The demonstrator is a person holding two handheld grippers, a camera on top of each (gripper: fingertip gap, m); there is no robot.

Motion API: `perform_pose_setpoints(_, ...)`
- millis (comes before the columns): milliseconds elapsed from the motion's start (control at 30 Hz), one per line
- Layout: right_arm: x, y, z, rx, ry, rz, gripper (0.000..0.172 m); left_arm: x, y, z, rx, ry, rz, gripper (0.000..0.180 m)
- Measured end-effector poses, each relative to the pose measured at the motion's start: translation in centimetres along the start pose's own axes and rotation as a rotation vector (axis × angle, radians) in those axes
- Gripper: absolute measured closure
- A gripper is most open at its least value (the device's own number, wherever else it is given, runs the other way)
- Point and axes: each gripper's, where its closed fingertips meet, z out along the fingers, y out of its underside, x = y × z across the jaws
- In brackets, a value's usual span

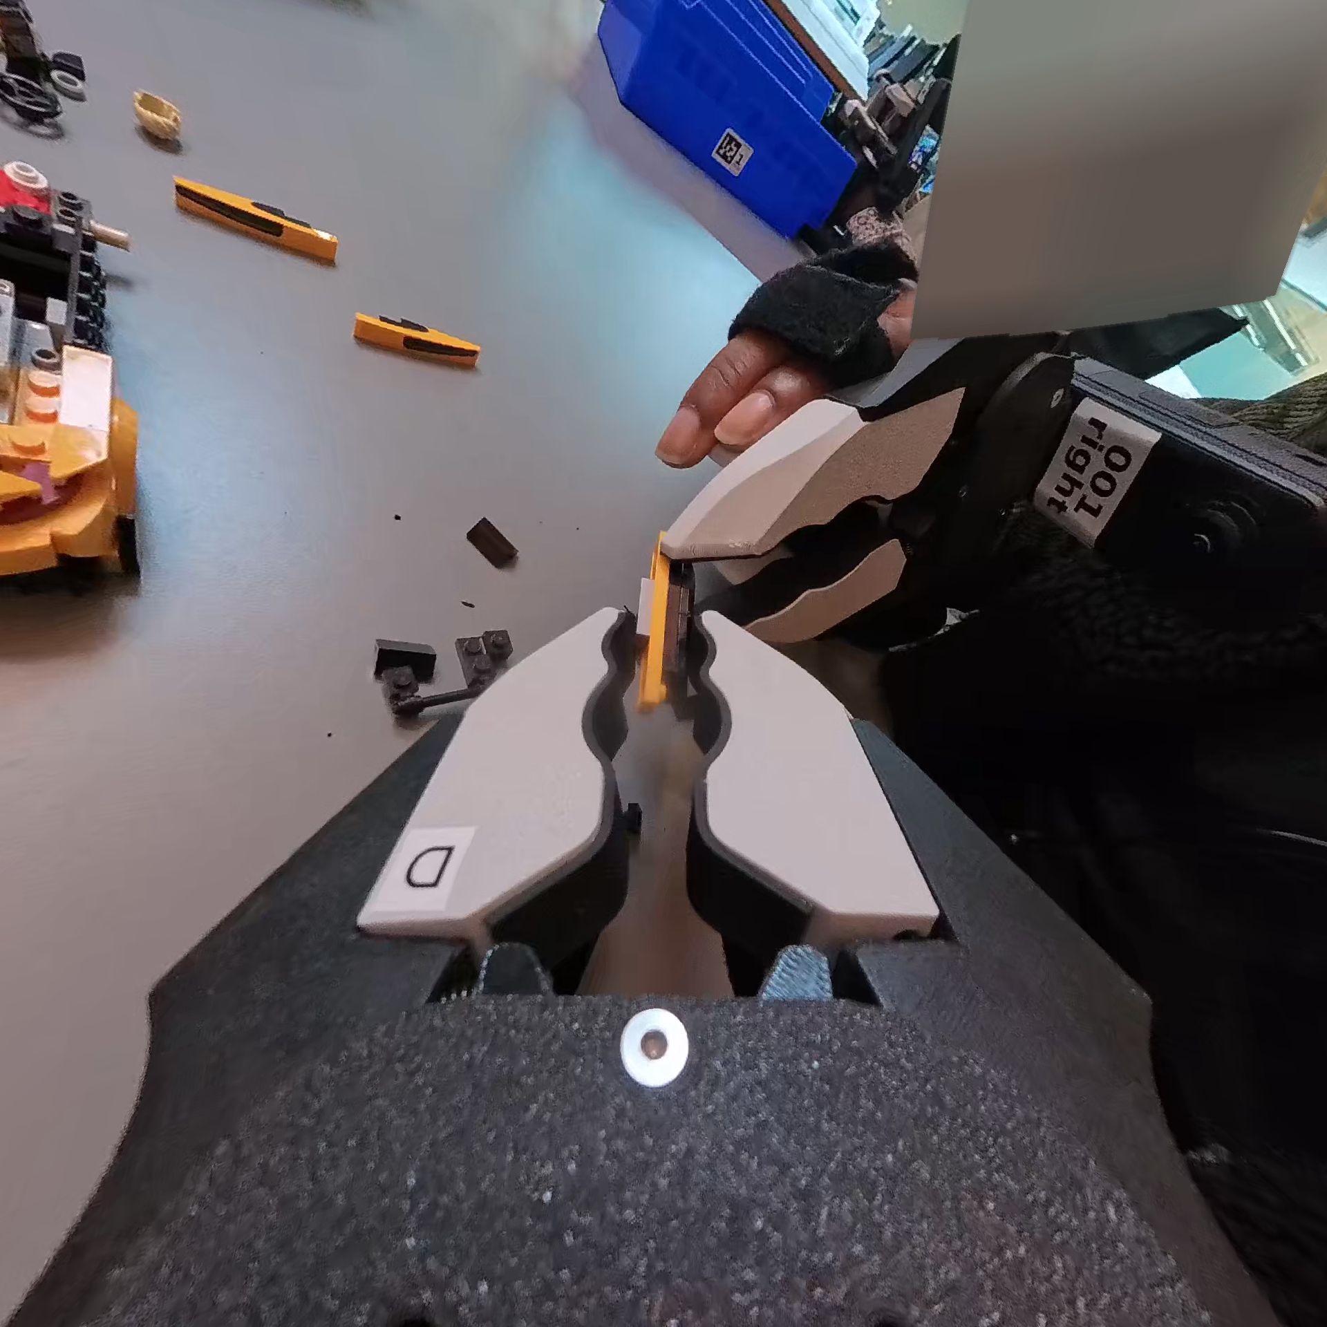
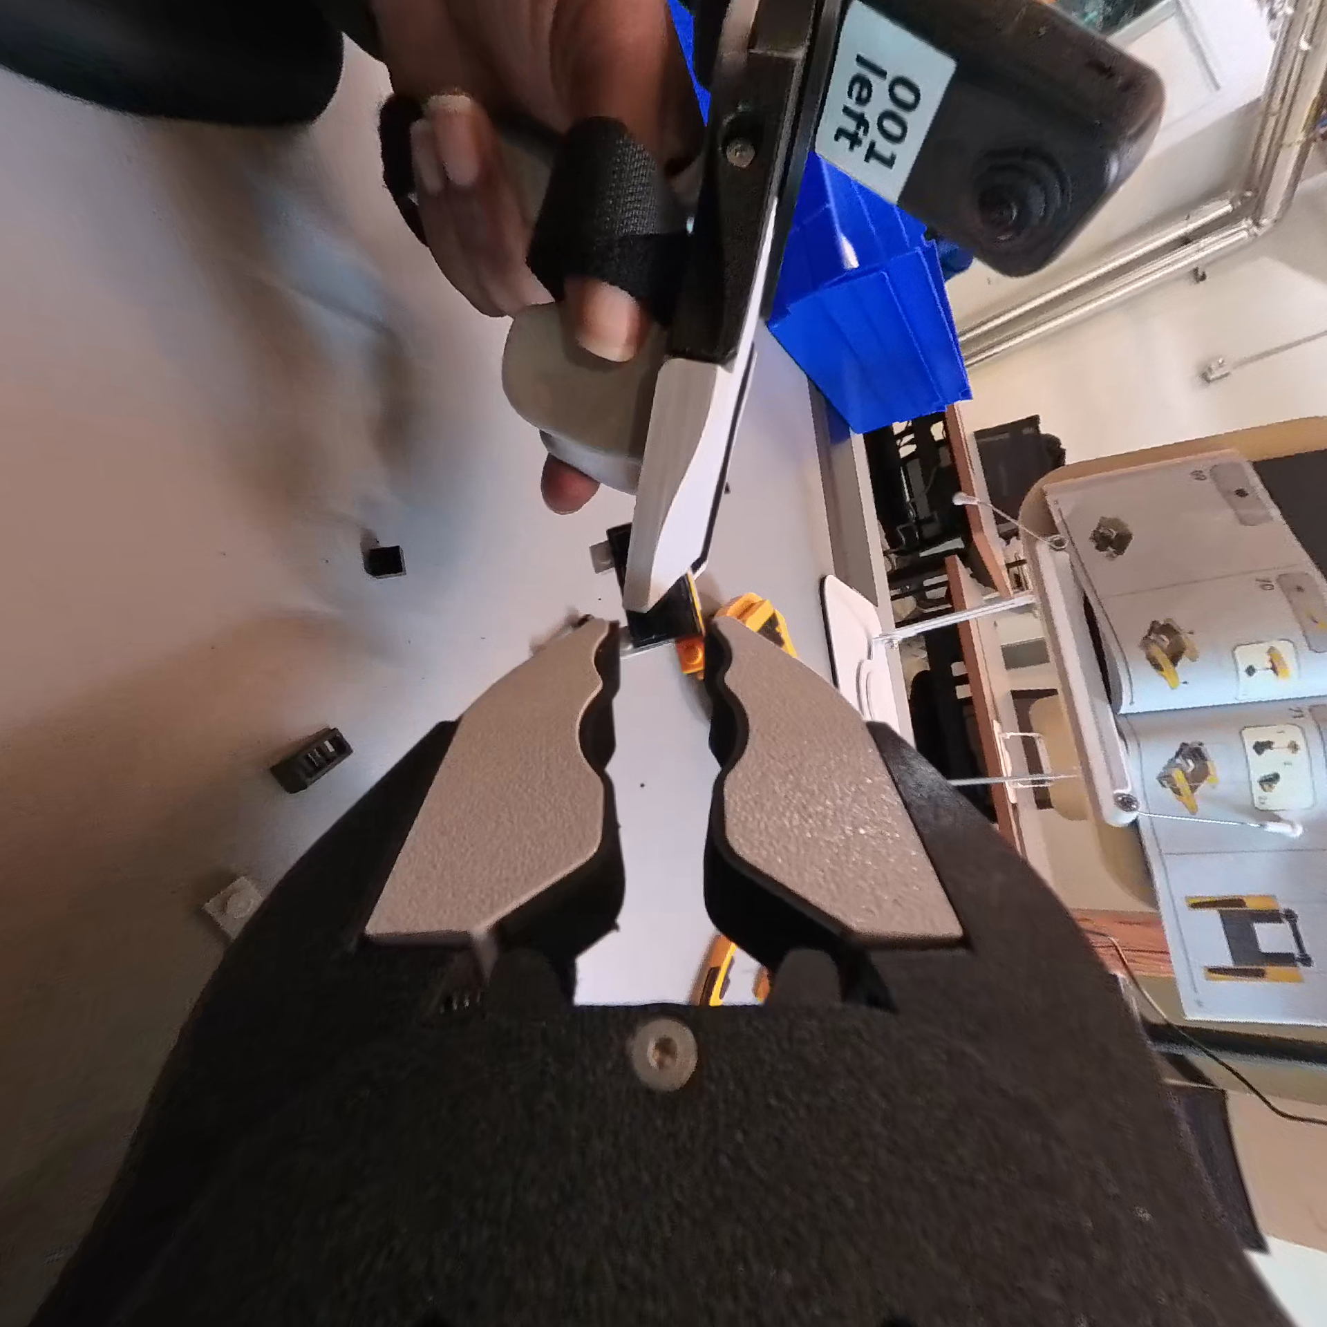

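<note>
My left gripper [image 1: 662,621] is shut on a small brick assembly [image 1: 655,646]: a thin yellow piece with a black plate and a white bit, held upright on edge above the grey table [image 1: 503,402]. My right gripper [image 1: 696,574] comes in from the right, and its upper finger [image 1: 775,488] rests on the assembly's top end. In the right wrist view the left gripper's finger [image 2: 668,517] reaches down from above with the assembly [image 2: 671,617]. My right gripper [image 2: 662,628] is open, and its tips stand on either side of the assembly's black and orange end.
Two yellow wedge pieces [image 1: 255,219] [image 1: 416,339], small black parts [image 1: 492,542] [image 1: 445,664] and a partly built yellow and black model [image 1: 57,467] lie on the table. A blue bin [image 1: 725,108] stands at the back. An open instruction booklet [image 2: 1221,718] stands beyond the table's edge.
</note>
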Motion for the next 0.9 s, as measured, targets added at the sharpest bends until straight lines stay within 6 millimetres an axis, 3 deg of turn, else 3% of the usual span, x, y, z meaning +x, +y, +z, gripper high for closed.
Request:
perform_pose_setpoints(133, -0.5, 0.2, 0.1, -0.006, -0.041, 0.025, 0.154, -0.2, 0.4, 0.2, -0.02, 0.014, -0.04, 0.166)
perform_pose_setpoints(367, -0.6, -0.2, -0.1, 0.06, -0.172, 0.294, 0.154, 0.4, 0.3, -0.1, 0.023, 0.17, -0.216, 0.166)
perform_pose_setpoints(667, -1.0, 0.3, 0.5, -0.015, -0.037, -0.03, 0.157, -0.9, 0.9, 0.3, -0.003, 0.099, -0.285, 0.167)
perform_pose_setpoints(900, -1.4, 0.4, 0.8, -0.039, -0.067, -0.026, 0.157, -1.2, 1.3, 0.4, -0.026, 0.094, -0.316, 0.167)
